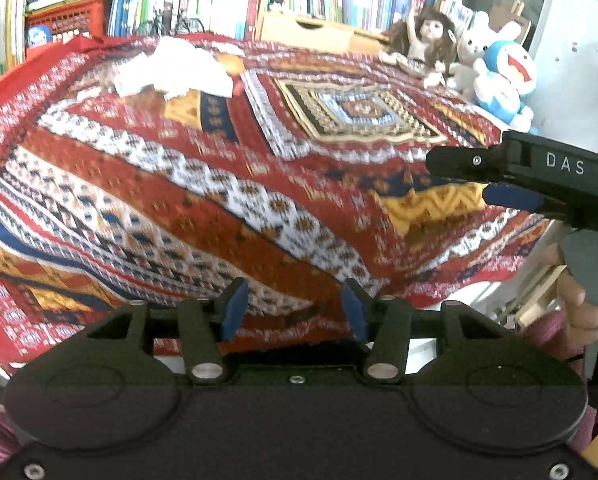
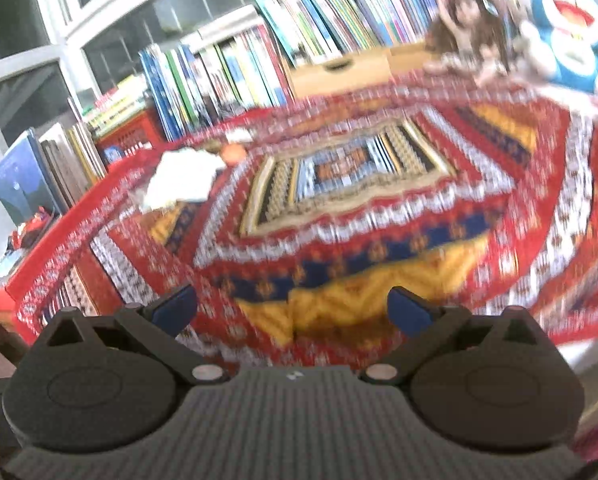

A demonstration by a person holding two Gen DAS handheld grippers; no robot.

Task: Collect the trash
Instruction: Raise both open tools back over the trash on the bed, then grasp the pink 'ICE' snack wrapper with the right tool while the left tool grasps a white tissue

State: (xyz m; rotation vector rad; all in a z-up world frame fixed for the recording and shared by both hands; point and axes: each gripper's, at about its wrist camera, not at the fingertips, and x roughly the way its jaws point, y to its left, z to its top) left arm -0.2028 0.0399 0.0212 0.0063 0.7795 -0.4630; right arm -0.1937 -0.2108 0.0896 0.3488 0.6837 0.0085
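Both the left gripper (image 1: 293,307) and right gripper (image 2: 293,312) stood spread, empty; the crumpled white tissue heap (image 1: 167,68) near the patterned red tablecloth's (image 1: 227,184) far-left corner might scatter, and a small orange thing (image 2: 234,153), perhaps peel, might be missed.

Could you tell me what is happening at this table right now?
A person holds a gripper in each hand above a table covered with a patterned cloth. The left gripper and right gripper are both open and hold nothing. Crumpled white paper lies at the cloth's far edge with a small orange thing beside it, not yet picked up. A doll and plush toys sit at the far corner.
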